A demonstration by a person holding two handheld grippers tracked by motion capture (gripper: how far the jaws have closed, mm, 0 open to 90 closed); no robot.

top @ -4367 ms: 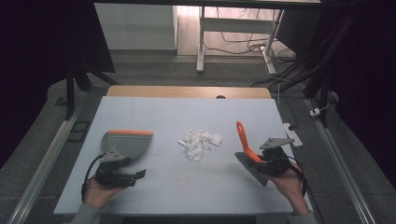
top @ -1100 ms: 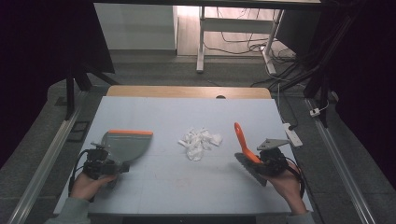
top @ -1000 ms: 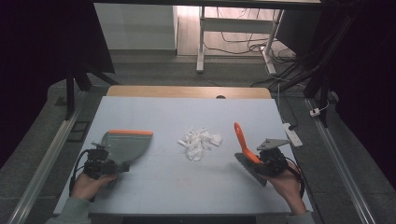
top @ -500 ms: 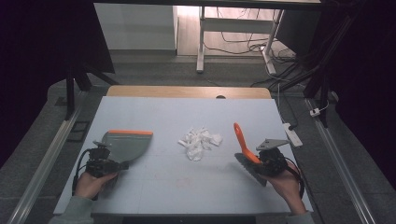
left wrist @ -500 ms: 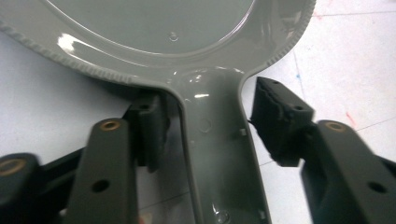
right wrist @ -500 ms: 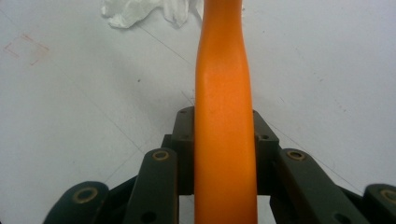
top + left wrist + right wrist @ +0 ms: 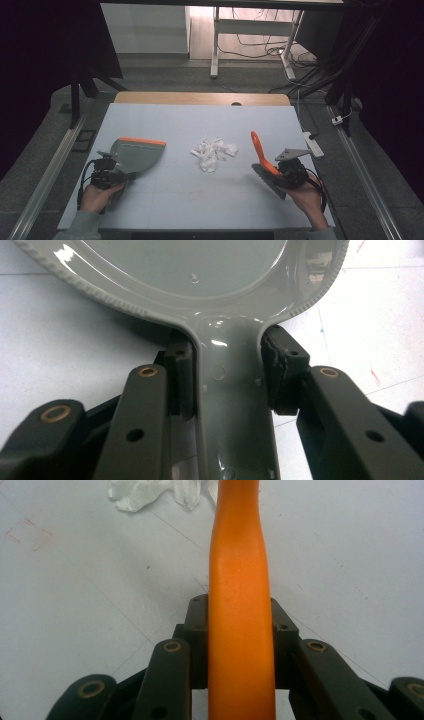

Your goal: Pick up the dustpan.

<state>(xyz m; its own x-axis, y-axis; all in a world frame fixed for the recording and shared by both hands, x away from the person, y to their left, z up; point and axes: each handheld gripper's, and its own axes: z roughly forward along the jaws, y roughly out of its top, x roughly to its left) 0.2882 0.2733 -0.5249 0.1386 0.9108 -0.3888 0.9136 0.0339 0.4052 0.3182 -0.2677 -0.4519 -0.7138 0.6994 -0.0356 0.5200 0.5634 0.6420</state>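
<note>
Left gripper point(image 7: 227, 385) jaws have just closed on the stiff, light dustpan point(image 7: 210, 300) handle; right gripper point(image 7: 240, 630) clamps the brush point(image 7: 240, 605) handle, probably rigid plastic.

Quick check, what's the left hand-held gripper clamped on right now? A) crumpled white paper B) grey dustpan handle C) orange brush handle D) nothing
B: in the left gripper view the left hand-held gripper has its pads pressed on both sides of the grey dustpan handle.
</note>
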